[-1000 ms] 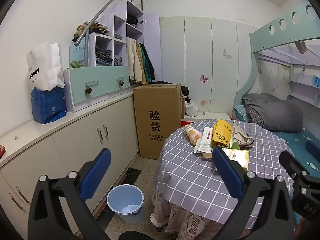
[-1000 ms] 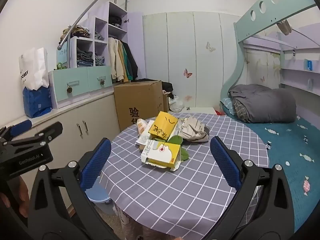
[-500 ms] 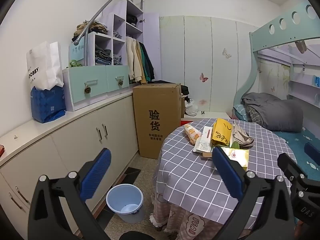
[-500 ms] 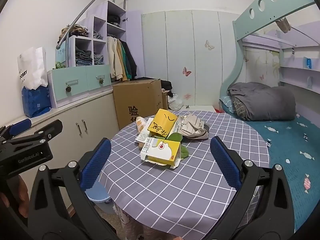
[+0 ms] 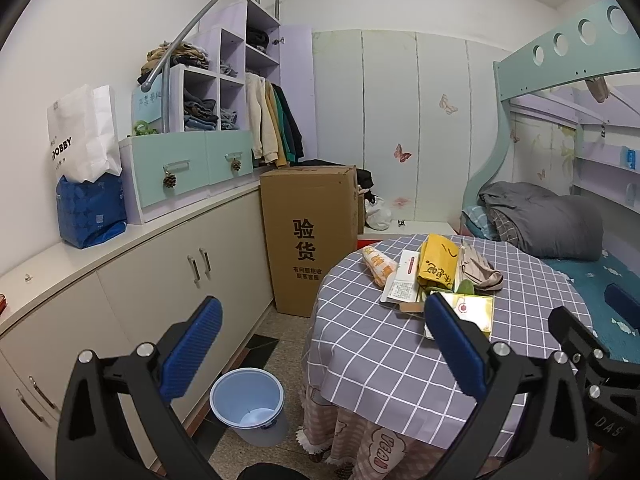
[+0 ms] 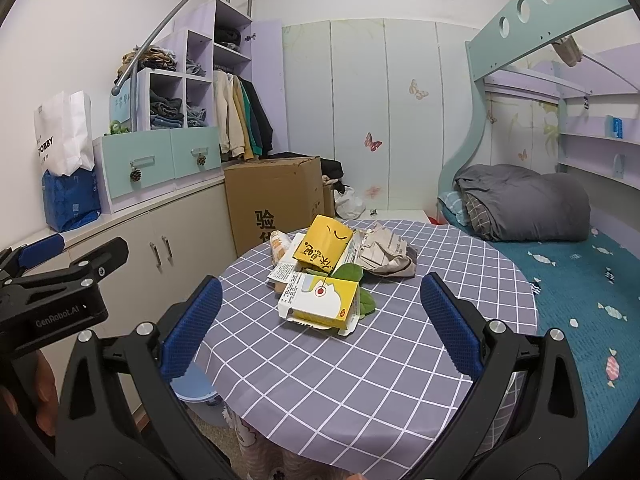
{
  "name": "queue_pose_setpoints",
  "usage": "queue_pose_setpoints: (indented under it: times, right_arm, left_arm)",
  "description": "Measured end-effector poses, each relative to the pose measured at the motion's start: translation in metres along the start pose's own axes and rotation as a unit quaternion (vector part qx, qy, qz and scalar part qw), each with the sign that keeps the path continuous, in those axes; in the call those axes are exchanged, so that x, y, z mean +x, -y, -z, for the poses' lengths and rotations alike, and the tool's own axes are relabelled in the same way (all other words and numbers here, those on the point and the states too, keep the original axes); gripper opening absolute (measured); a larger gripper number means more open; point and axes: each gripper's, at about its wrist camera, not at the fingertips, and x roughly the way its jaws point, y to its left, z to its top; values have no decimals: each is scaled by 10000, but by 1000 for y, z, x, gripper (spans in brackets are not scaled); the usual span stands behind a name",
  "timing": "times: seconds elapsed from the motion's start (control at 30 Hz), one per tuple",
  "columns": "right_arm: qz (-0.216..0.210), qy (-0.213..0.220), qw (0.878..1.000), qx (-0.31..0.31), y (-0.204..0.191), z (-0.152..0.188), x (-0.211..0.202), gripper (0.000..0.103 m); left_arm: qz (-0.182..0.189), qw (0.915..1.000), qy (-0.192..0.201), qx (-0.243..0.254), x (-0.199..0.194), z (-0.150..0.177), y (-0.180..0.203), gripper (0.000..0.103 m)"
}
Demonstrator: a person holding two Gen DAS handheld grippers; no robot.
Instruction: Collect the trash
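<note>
— Anything blocking my way in?
— I see bare checked desk [image 6: 360, 364] ahead of the trash pile [image 6: 328, 276]. The cardboard box [image 5: 308, 236] crowds its far side; the bin [image 5: 248, 404] stands unobstructed on the floor.

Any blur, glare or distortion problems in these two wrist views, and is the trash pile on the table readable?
Left wrist view: sharp, evenly lit, strong fisheye bowing with dark corners; the left gripper finger hides part of the yellow box. Right wrist view: same bowing, no glare; the trash pile is crisp between the right gripper fingers, and print on the yellow carton is legible.
</note>
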Motion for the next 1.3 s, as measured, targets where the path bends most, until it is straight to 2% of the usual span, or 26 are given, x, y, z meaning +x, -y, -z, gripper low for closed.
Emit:
queue_pose_setpoints:
  times: [1.3]
  right_arm:
    - [-35, -164, 9999, 12, -4, 9, 6, 97]
  left_arm:
    - [0, 10000, -83, 44, 3, 3, 4, 99]
